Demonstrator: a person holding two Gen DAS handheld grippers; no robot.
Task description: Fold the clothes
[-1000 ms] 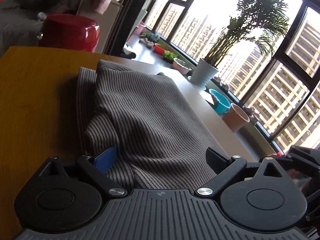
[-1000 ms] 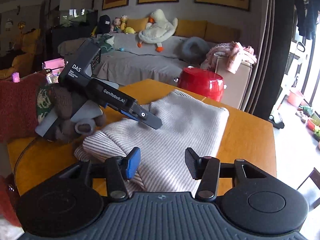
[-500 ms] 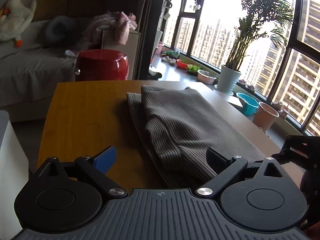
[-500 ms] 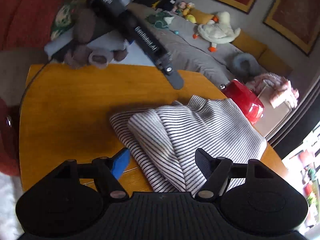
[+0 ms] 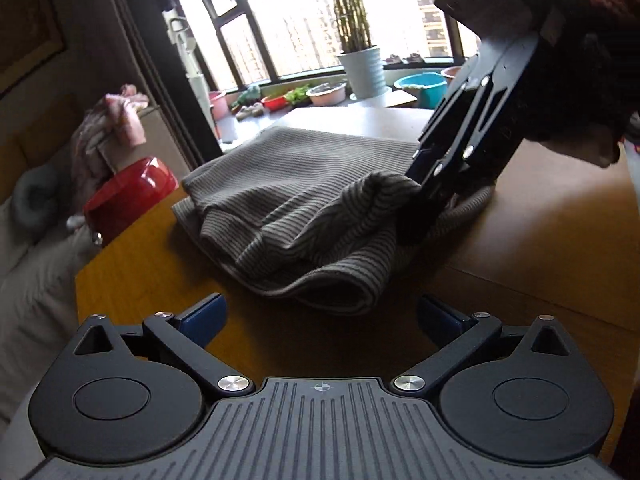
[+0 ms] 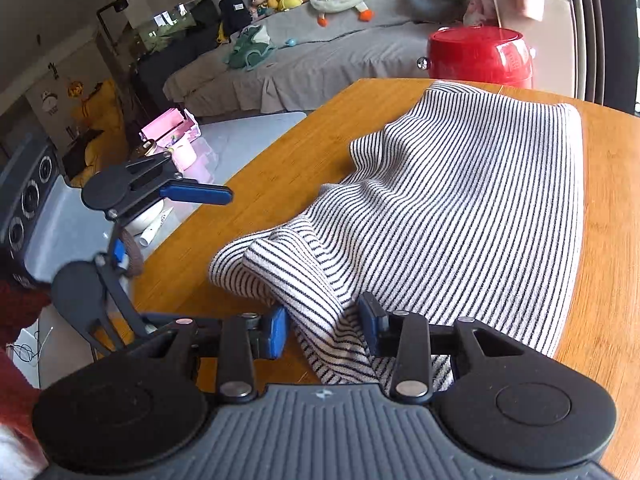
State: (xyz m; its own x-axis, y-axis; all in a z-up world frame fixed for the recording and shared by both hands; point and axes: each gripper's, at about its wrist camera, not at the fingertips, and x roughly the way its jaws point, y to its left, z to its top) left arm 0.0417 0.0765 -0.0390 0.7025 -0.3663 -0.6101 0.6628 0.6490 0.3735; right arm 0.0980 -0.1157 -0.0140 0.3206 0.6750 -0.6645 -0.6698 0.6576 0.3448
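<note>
A black-and-white striped garment (image 6: 460,208) lies partly folded on the wooden table (image 6: 280,168); it also shows in the left wrist view (image 5: 304,200). My right gripper (image 6: 324,330) straddles a bunched fold of the garment at its near edge, blue pads on both sides of the cloth, jaws partly closed around it. In the left wrist view the right gripper (image 5: 424,196) presses into the garment from the right. My left gripper (image 5: 320,318) is open and empty, just short of the garment's near fold; it also shows in the right wrist view (image 6: 160,220), off the table's left edge.
A red pot (image 6: 480,56) stands beyond the table's far edge. A grey sofa (image 6: 320,40) with soft toys lies behind. A potted plant (image 5: 360,68) and bowls (image 5: 420,86) line the window sill. A pink box (image 6: 170,136) sits on the low table at left.
My right gripper has dropped to the garment's near edge and closed partway around a fold. My left gripper has swung back off the cloth and now faces it from the side.
</note>
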